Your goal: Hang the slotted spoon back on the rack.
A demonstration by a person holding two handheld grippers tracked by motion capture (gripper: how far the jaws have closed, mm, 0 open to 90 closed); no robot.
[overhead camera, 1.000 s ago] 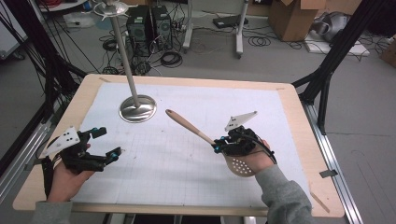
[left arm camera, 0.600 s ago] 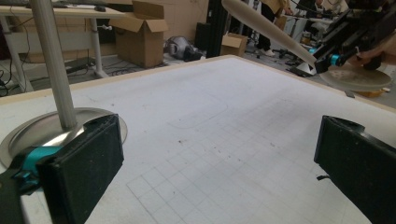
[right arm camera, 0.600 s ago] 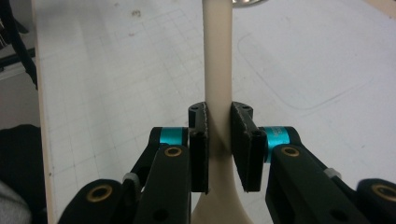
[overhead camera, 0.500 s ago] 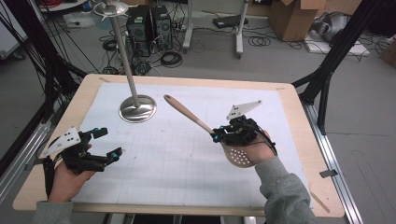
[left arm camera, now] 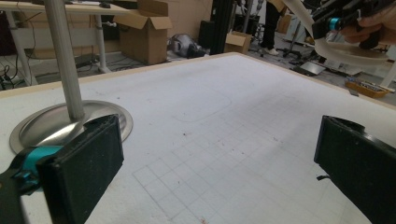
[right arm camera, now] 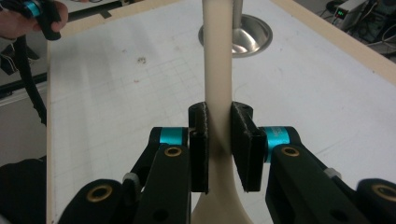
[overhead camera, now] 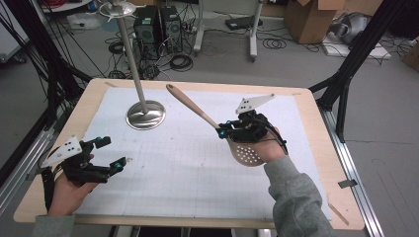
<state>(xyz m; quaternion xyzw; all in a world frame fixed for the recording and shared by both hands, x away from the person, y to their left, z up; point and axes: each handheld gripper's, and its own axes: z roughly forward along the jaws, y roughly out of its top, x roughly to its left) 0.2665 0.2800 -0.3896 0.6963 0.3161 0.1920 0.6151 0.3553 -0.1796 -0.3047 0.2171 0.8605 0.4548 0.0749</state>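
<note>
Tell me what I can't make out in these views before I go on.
- Slotted spoon: high view, bowl's near part hidden by the right hand; right gripper view, handle tip cut by the top edge.
- Metal stand: left gripper view, top cut off, base partly behind the left gripper.

The right gripper [overhead camera: 223,132] is clamping a beige slotted wooden spoon [overhead camera: 236,144] above the surface [overhead camera: 197,163]; the left gripper [overhead camera: 112,154] is resting wide apart.

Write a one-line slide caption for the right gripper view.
Right claw clamped on the neck of a cream slotted spoon, its handle pointing toward the metal stand base on the white mat.
</note>
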